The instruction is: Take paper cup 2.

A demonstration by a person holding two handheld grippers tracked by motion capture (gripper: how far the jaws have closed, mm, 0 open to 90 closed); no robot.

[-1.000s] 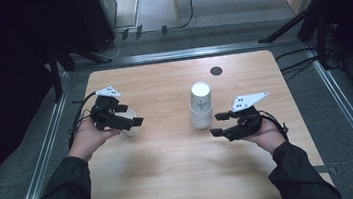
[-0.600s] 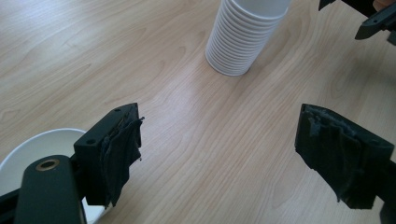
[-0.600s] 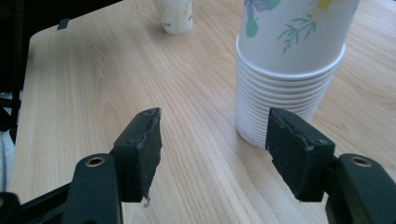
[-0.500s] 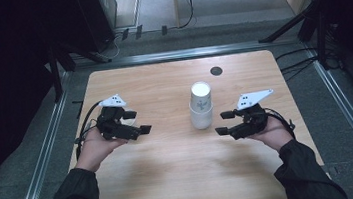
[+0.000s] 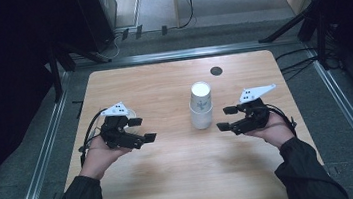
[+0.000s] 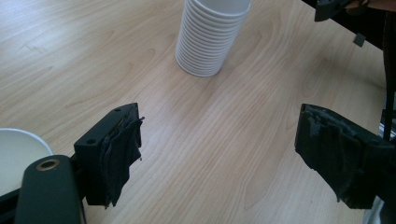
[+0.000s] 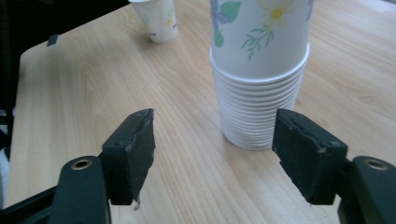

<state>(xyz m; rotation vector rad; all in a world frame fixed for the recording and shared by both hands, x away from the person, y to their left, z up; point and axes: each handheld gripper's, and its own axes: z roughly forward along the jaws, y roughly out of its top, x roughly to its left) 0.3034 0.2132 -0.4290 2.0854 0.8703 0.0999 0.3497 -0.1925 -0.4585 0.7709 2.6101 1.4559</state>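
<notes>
The stack of paper cups (image 5: 201, 106) stands upright mid-surface (image 5: 183, 179), between the two hands. The right claw (image 5: 226, 118) has just been opening and gapes wide and empty beside the stack's base; the left claw (image 5: 143, 129) is wide and empty too, a single paper cup (image 7: 156, 18) behind it. Pinching the stack low risks lifting several nested cups, or tipping the tall column.
</notes>
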